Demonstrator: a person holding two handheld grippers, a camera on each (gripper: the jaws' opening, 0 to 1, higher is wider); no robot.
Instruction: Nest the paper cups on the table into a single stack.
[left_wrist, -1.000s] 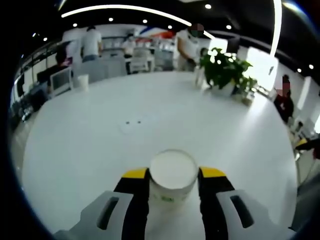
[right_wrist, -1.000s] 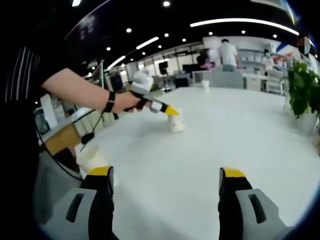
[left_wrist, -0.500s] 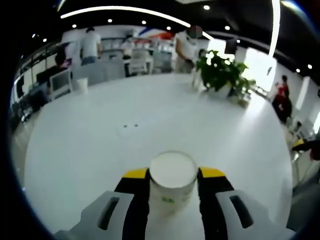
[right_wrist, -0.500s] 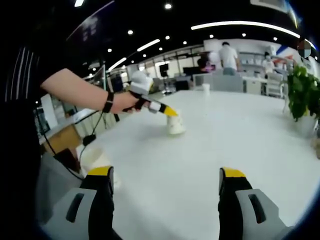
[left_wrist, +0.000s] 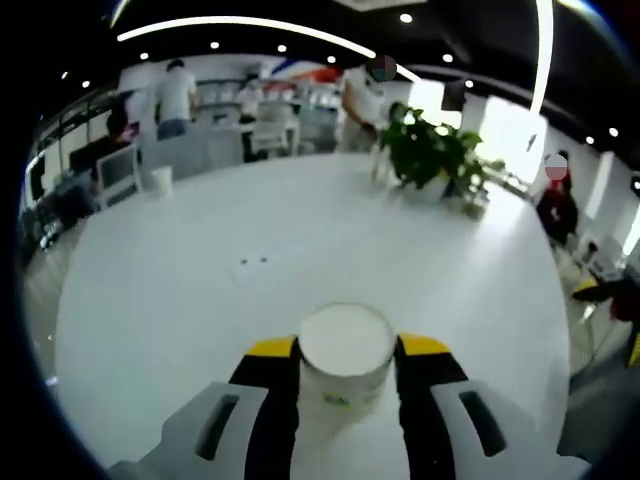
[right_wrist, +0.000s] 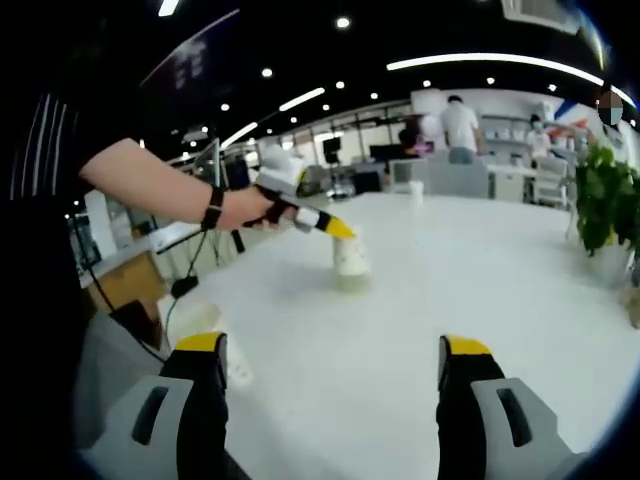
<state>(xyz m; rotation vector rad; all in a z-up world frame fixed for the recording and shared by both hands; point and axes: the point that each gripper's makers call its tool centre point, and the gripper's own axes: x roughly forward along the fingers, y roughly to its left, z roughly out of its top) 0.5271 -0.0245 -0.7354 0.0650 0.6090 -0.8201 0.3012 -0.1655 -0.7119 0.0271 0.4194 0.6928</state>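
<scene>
My left gripper (left_wrist: 347, 348) is shut on a white paper cup (left_wrist: 346, 350), its yellow-tipped jaws pressing both sides just under the rim. In the right gripper view the same left gripper (right_wrist: 338, 231), held by a person's hand, carries that cup (right_wrist: 351, 258) slightly above the white table (right_wrist: 480, 270), with a shadow beneath it. My right gripper (right_wrist: 333, 350) is open with nothing between its jaws. A second paper cup (right_wrist: 208, 328) sits by its left jaw near the table's edge. A third cup (left_wrist: 160, 181) stands at the far side of the table.
A potted plant (left_wrist: 432, 150) stands at the far right of the table, also seen in the right gripper view as a plant (right_wrist: 603, 190). Two small dark marks (left_wrist: 252, 261) lie mid-table. People, desks and monitors are beyond the table. Bare tabletop stretches between the cups.
The left gripper has raised its cup a little off the table, so a shadow now shows below it. Both views have shifted slightly. The right gripper stays open.
</scene>
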